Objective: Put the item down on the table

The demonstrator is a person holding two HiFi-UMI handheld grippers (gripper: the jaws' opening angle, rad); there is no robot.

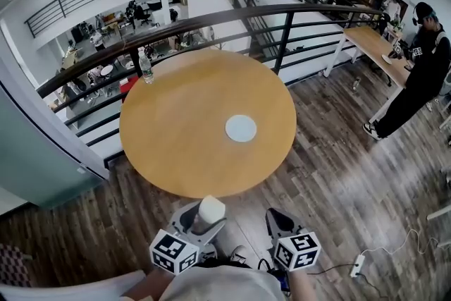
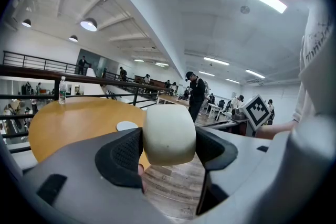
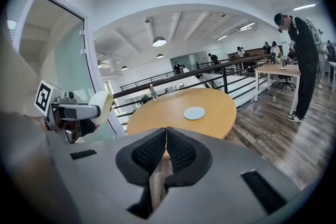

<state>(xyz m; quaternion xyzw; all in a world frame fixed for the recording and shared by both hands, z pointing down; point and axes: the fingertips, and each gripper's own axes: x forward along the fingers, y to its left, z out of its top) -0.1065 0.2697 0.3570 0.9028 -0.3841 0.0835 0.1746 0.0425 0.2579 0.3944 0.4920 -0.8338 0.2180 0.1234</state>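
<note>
A cream-white rounded block (image 1: 211, 210) is clamped between the jaws of my left gripper (image 1: 204, 216), just short of the near edge of the round wooden table (image 1: 183, 137). In the left gripper view the block (image 2: 169, 135) fills the gap between both black pads, held above the floor with the table (image 2: 73, 123) ahead to the left. My right gripper (image 1: 280, 223) hangs beside it on the right, shut with its pads touching and nothing between them (image 3: 166, 150). From the right gripper view I see the left gripper and its block (image 3: 101, 106) at the left.
A pale round coaster (image 1: 241, 128) lies on the table right of centre. A water bottle (image 1: 146, 70) stands at the table's far left edge by the black railing (image 1: 282, 32). A person in black (image 1: 416, 74) stands at a side table on the right. A power strip (image 1: 358, 266) lies on the floor.
</note>
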